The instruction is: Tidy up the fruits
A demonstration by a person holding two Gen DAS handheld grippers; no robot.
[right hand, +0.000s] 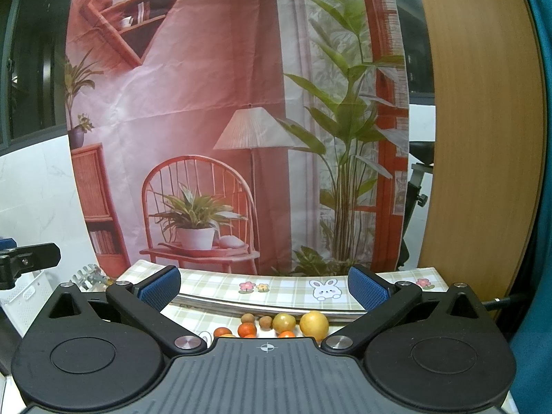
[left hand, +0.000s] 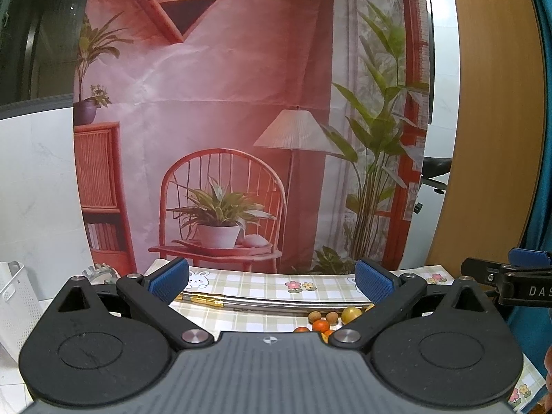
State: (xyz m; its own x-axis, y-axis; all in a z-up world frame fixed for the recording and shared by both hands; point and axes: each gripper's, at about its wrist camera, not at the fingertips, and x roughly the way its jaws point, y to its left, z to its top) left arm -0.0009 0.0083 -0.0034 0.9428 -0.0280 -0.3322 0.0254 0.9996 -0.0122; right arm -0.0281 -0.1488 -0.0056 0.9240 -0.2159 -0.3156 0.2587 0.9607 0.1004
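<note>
Loose fruit lies on a checked tablecloth [right hand: 286, 284] just ahead of both grippers. In the right wrist view I see a large yellow fruit [right hand: 313, 325], a yellow-green fruit [right hand: 284, 322], small orange fruits [right hand: 247, 329] and brown round ones [right hand: 265, 322]. The left wrist view shows the same cluster lower right: an orange fruit [left hand: 321, 326], brown ones [left hand: 332, 317] and a yellow-green one [left hand: 350, 314]. My left gripper [left hand: 272, 281] and right gripper [right hand: 264, 288] are both open, held above the table with nothing between the fingers. Part of the fruit is hidden behind the gripper bodies.
A curved metal tray rim [right hand: 262, 305] runs across the cloth behind the fruit. A printed backdrop [right hand: 224, 120] hangs at the table's far edge. A white perforated basket [left hand: 13, 307] stands at the left, a wooden panel [right hand: 483, 138] at the right.
</note>
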